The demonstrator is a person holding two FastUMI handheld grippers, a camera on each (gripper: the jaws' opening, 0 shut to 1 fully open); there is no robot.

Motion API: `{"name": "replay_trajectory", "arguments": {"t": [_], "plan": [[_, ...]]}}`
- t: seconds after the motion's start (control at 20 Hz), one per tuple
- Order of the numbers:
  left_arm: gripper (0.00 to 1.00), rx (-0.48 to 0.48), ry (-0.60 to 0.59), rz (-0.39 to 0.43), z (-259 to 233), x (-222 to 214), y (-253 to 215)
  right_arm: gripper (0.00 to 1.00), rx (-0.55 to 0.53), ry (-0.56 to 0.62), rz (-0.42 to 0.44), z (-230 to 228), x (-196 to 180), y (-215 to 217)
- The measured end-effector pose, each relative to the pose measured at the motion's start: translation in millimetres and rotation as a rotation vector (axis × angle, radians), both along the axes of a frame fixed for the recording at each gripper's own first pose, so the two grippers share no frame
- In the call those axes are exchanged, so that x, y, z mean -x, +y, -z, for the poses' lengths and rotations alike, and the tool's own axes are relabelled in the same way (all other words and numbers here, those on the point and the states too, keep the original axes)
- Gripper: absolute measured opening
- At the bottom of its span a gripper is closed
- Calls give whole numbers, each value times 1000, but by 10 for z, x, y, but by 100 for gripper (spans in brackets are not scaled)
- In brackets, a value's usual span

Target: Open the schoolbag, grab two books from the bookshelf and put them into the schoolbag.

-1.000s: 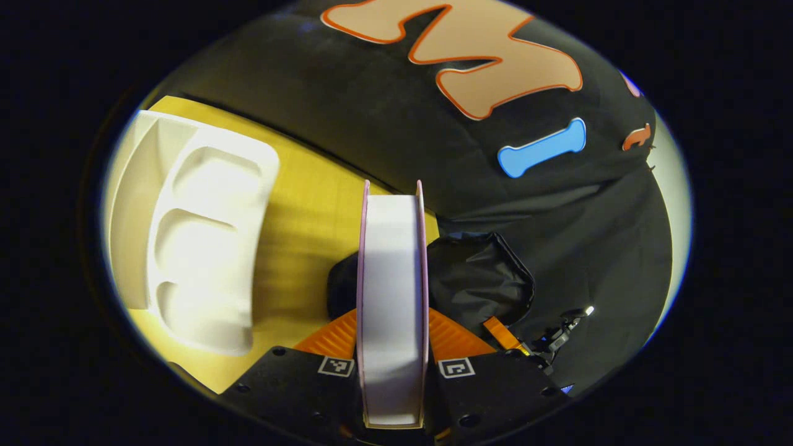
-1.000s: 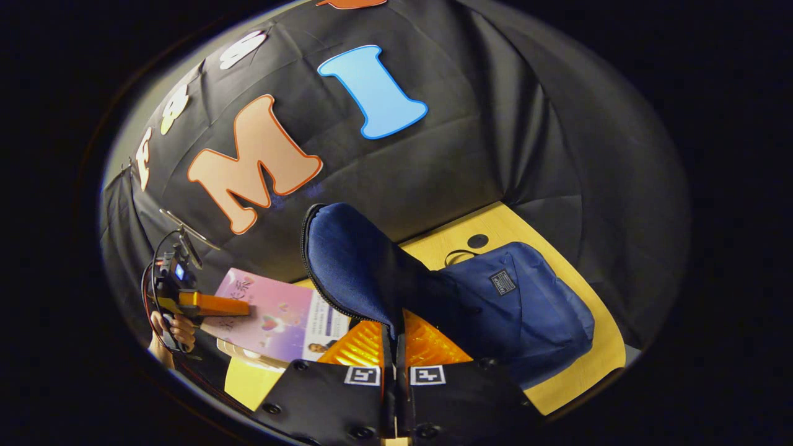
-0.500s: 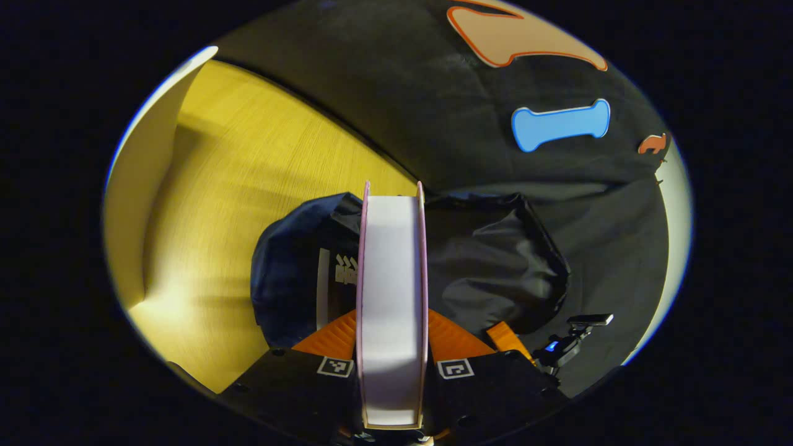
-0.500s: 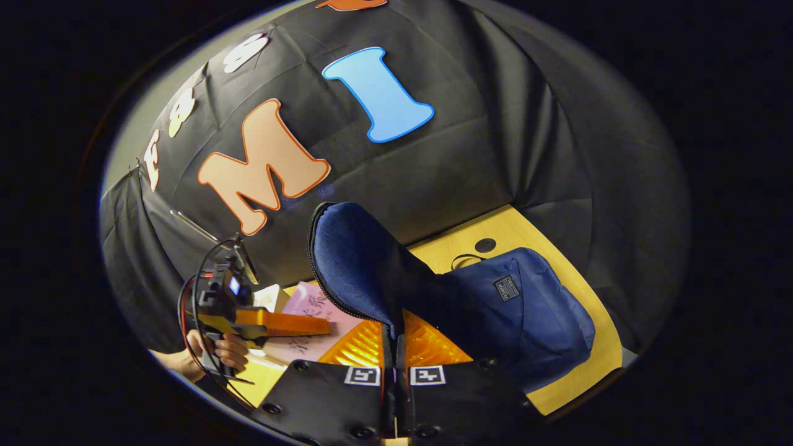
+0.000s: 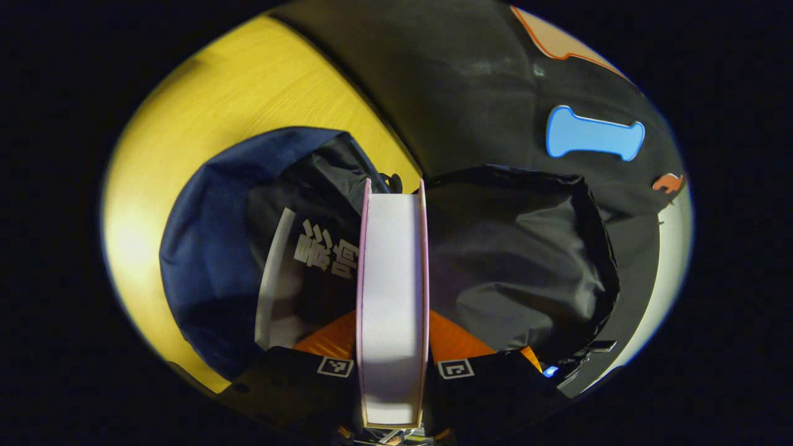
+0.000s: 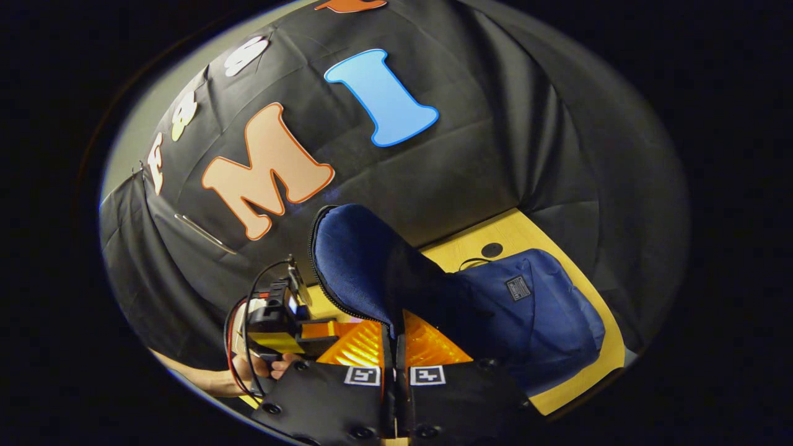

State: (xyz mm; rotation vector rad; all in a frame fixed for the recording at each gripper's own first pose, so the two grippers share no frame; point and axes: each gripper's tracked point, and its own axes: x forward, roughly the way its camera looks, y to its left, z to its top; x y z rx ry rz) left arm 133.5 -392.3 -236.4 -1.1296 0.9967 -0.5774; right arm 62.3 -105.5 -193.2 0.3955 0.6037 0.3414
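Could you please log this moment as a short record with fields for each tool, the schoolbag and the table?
left tool: shut on the pink-covered book, held edge-on, pointing into the open schoolbag
right tool: shut on the schoolbag flap, holding it lifted
schoolbag: navy, lying on the table, mouth open, black lining showing
inside the bag: another book with a dark cover and white lettering
table: yellow wood
person's hand: grips the left tool's handle, seen in the right gripper view
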Motion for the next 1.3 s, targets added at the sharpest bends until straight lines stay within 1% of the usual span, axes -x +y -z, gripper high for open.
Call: {"name": "replay_trajectory", "arguments": {"t": [0.05, 0.1, 0.15, 0.2, 0.25, 0.3, 0.35, 0.45, 0.5, 0.55, 0.6, 0.65, 0.7, 0.75, 0.8, 0.9, 0.95, 1.05, 1.1, 1.15, 1.3], "plan": [[37, 4, -1, -7, 16, -18, -45, 5, 0, -1, -4, -1, -1, 15], [37, 7, -2, -12, 36, -66, -104, 2, -1, -1, -9, 8, 0, 29], [37, 8, -1, -12, 54, -96, -158, 2, -4, 1, -14, 17, -8, 63], [38, 13, 8, -13, 73, -133, -198, 5, -5, 0, -17, 15, -12, 86], [36, 20, 24, -12, 99, -144, -253, 2, -4, -1, -19, 18, -11, 81], [37, 20, 46, -14, 137, -135, -268, 5, -4, 0, -18, 29, -14, 83], [37, 2, 71, -11, 219, -111, -276, 4, -3, 2, -15, 49, -19, 86], [49, -35, 125, 38, 351, 12, -308, 2, -2, 16, -13, 83, -28, 99], [53, -43, 143, 60, 361, 60, -304, 4, -3, 17, -11, 81, -33, 103], [60, -88, 150, 73, 425, 68, -292, 2, -1, 18, -7, 91, -64, 85], [62, -142, 144, 84, 482, 79, -258, 3, 4, 16, -4, 98, -63, 64], [75, -164, 133, 95, 445, 82, -271, 4, 6, 18, -1, 104, -65, 52], [75, -204, 115, 101, 422, 74, -269, 5, 4, 20, 1, 104, -62, 49], [75, -256, 90, 117, 441, 69, -268, 2, 4, 22, 2, 107, -55, 50], [84, -316, 56, 141, 440, 79, -235, 2, 6, 22, 2, 104, -51, 43], [92, -460, -27, 166, 432, 32, -112, 4, 19, 20, 2, 110, -41, 28], [96, -511, -70, 181, 401, 29, -49, 4, 21, 20, 2, 105, -35, 24], [98, -581, -130, 181, 341, -4, 56, 2, 19, 18, 6, 91, -29, 12], [97, -612, -160, 173, 292, -33, 134, 4, 21, 19, 8, 92, -27, 13], [96, -633, -182, 170, 242, -46, 183, 2, 22, 18, 9, 102, -22, 7], [97, -676, -249, 161, 65, -31, 451, 4, 31, 19, 13, 112, -9, -10]]}}
